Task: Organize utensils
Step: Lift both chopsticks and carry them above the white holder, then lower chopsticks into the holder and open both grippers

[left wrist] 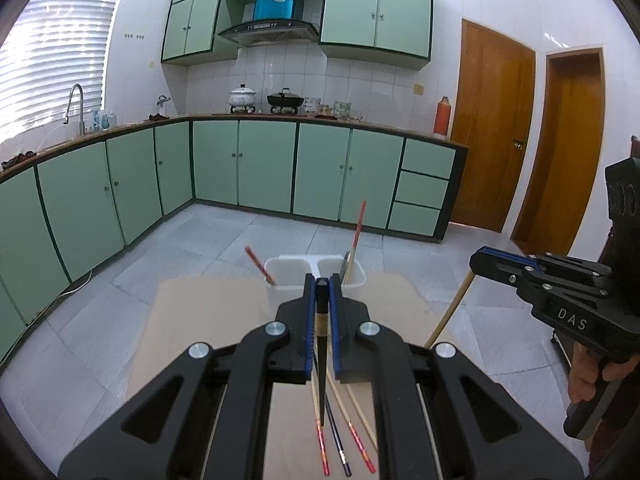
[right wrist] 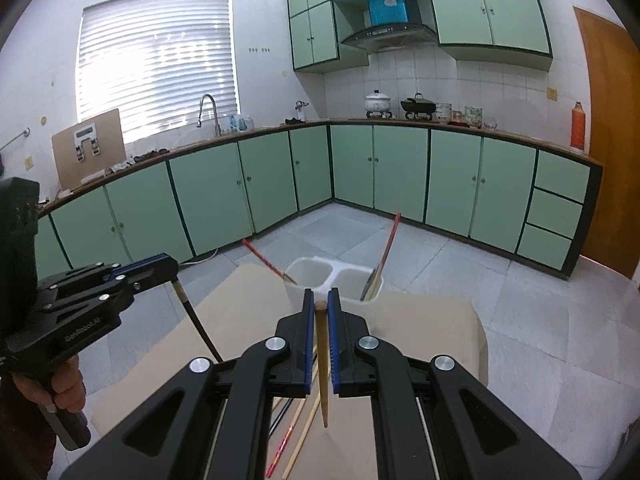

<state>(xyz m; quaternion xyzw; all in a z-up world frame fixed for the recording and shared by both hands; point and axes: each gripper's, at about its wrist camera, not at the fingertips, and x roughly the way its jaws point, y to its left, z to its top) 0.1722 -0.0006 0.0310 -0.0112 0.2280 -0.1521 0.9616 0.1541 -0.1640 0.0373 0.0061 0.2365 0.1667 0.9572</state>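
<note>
My left gripper (left wrist: 321, 285) is shut on a dark chopstick (left wrist: 321, 364) with a tan band, which hangs tip-down over the tan tabletop (left wrist: 200, 320). My right gripper (right wrist: 320, 299) is shut on a plain wooden chopstick (right wrist: 322, 368), also hanging down. Both hover just in front of a white two-compartment holder (left wrist: 282, 297) (right wrist: 334, 270). Its left compartment holds a red chopstick (left wrist: 259, 266). The right one holds a red-and-tan chopstick (left wrist: 357, 236) and a spoon (left wrist: 345, 263). Several loose chopsticks (left wrist: 354, 432) (right wrist: 298, 420) lie on the table beneath the grippers.
Each gripper appears in the other's view, the right gripper (left wrist: 478, 262) and the left gripper (right wrist: 170, 268), each held by a hand (left wrist: 584, 376). The table ends just behind the holder, with grey tiled floor (left wrist: 200, 248) and green cabinets (left wrist: 264, 168) beyond.
</note>
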